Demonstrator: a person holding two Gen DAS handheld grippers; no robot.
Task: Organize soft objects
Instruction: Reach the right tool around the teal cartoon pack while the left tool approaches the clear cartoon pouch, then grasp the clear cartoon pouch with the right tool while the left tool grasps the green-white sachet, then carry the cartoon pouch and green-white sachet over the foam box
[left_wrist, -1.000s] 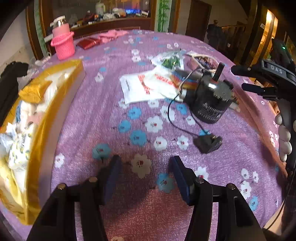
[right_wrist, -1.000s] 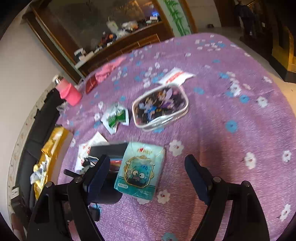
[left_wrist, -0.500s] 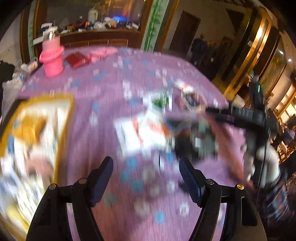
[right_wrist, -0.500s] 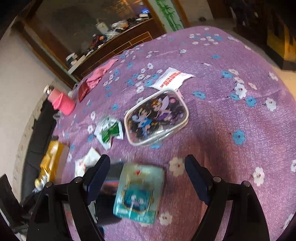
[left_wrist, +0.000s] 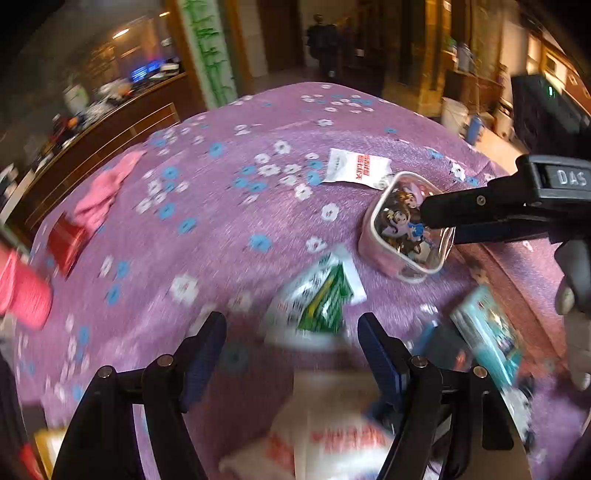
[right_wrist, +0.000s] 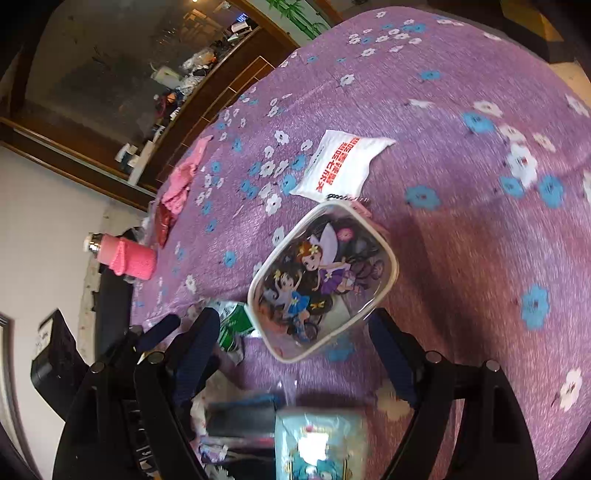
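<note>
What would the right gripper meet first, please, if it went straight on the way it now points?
Most likely the clear fairy-print pouch: it lies on the purple cloth just ahead of the open right gripper, roughly centred between its fingers. Depth is hard to judge through the fisheye, so this is a hedge.

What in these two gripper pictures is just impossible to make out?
- Left wrist view: the white bag with red print at the bottom is smeared by motion blur; its lettering is unreadable.
- Left wrist view: the right gripper's arm crosses the cartoon fairy pouch, hiding part of it.
- Right wrist view: the teal tissue pack is blurred and cut off by the bottom edge.
- Right wrist view: the green-and-white packet sits mostly behind the right gripper's finger.
</note>
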